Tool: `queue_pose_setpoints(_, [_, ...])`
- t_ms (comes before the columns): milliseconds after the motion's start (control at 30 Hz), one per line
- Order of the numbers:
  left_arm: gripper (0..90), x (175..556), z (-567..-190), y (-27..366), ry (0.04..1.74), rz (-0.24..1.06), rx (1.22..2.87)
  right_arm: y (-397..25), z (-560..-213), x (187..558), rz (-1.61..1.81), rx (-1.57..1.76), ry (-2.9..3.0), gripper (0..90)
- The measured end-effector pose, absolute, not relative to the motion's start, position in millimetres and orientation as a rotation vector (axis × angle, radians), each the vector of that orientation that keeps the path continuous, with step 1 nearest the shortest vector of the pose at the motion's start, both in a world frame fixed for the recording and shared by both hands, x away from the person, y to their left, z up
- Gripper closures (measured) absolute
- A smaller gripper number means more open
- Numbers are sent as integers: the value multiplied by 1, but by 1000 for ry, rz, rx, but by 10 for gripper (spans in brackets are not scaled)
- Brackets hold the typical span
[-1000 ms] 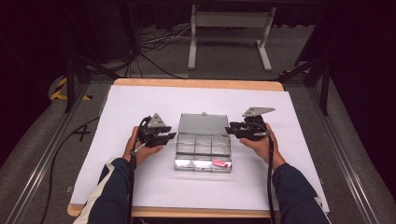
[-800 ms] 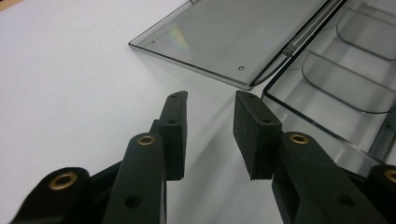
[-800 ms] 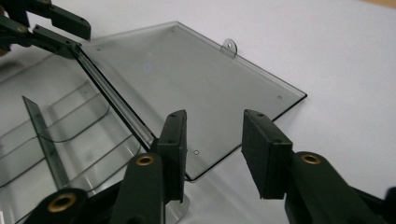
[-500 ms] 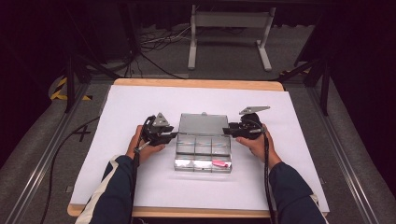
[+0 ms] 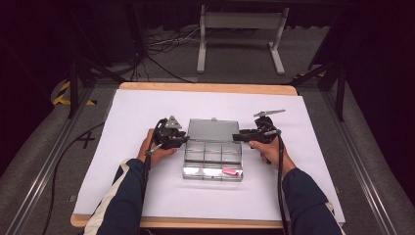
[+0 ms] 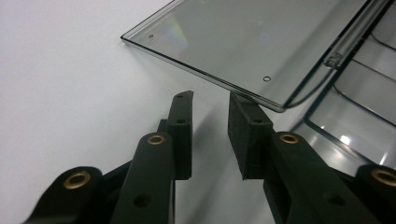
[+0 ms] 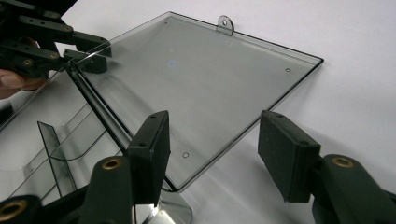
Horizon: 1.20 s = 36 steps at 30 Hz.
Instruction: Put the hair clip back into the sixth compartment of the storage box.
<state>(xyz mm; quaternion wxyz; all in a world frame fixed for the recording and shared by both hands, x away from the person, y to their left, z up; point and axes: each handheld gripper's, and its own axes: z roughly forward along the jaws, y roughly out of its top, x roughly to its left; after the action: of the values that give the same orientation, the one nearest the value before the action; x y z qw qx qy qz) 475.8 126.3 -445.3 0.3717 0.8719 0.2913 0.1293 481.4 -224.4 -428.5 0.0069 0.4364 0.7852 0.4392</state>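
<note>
A clear plastic compartment box sits near the middle of the white-covered counter, its transparent lid swung open and lying back flat on the far side of the tray. One front compartment holds a small pink item. The left tool is at the box's left side, close to the hinge end of the lid; in the left gripper view its jaws stand a narrow gap apart, with nothing between them, and the tip of one pad sits right at the lid's corner edge, whether touching or just short of it I cannot tell. The right tool is at the box's right side; in the right gripper view its jaws are spread wide, straddling the near corner of the lid, one pad over the lid beside the hinge line and the other pad out over the bare counter beyond the lid's edge, neither pressing on the plastic. That same view shows the left tool at the far hinge corner, with fingers of the person's hand behind it.
</note>
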Motion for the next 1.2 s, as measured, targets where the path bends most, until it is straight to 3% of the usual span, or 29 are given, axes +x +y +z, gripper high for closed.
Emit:
queue_pose_setpoints(533, [719, 484, -444, 129, 785, 299, 2230, -224, -432, 487, 1386, 1416, 2461, 393])
queue_pose_setpoints(833, [765, 451, -433, 140, 666, 311, 2259, -222, -430, 484, 1367, 1393, 2455, 409])
queue_pose_setpoints(1200, [759, 417, -439, 144, 592, 288, 2294, -223, -431, 486, 1379, 1448, 2448, 406])
